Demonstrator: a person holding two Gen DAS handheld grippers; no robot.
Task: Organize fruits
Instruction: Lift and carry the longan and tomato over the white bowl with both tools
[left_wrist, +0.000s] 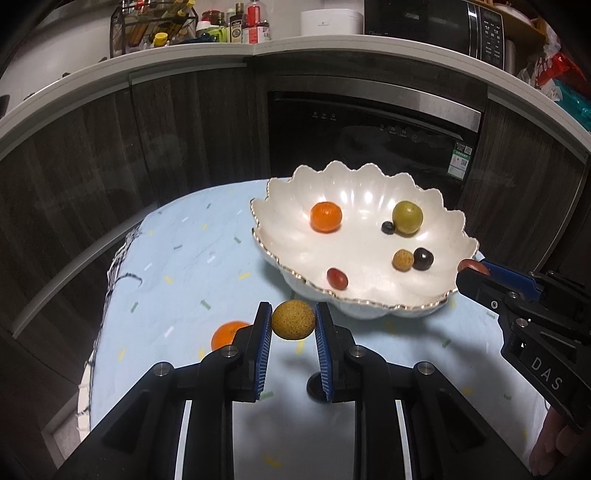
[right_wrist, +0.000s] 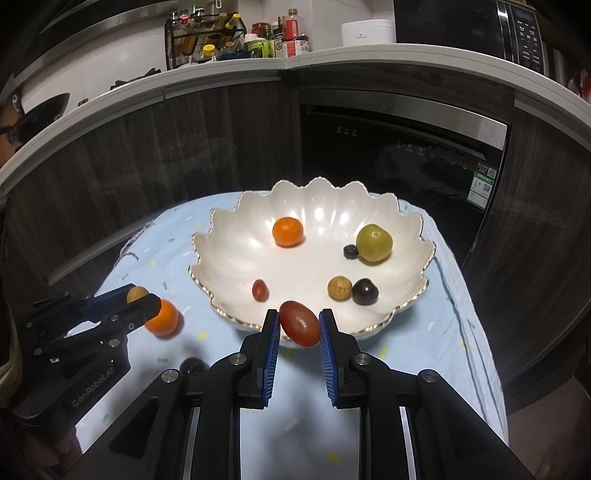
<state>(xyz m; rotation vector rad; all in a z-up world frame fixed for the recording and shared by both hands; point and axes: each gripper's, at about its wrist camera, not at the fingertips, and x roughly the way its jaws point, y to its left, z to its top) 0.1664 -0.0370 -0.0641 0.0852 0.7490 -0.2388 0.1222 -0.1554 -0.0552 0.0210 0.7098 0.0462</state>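
My left gripper (left_wrist: 293, 320) is shut on a round tan speckled fruit (left_wrist: 293, 319), held above the cloth in front of the bowl. My right gripper (right_wrist: 298, 325) is shut on an oval red fruit (right_wrist: 299, 323) just before the bowl's near rim. The white scalloped bowl (left_wrist: 280, 192) (right_wrist: 221, 229) holds an orange (left_wrist: 325, 216), a green fruit (left_wrist: 407, 217), a blueberry (left_wrist: 388, 227), a small tan fruit (left_wrist: 402, 259), a dark fruit (left_wrist: 423, 258) and a small red fruit (left_wrist: 337, 278). Another orange (left_wrist: 227, 334) (right_wrist: 162, 317) and a dark fruit (right_wrist: 192, 365) lie on the cloth.
A light blue speckled cloth (left_wrist: 184, 266) covers the small table, whose edges drop off left and right. Behind stand dark wood cabinets (left_wrist: 166, 140), a built-in appliance (left_wrist: 373, 136) and a counter with bottles (left_wrist: 251, 26) and a microwave (left_wrist: 436, 26).
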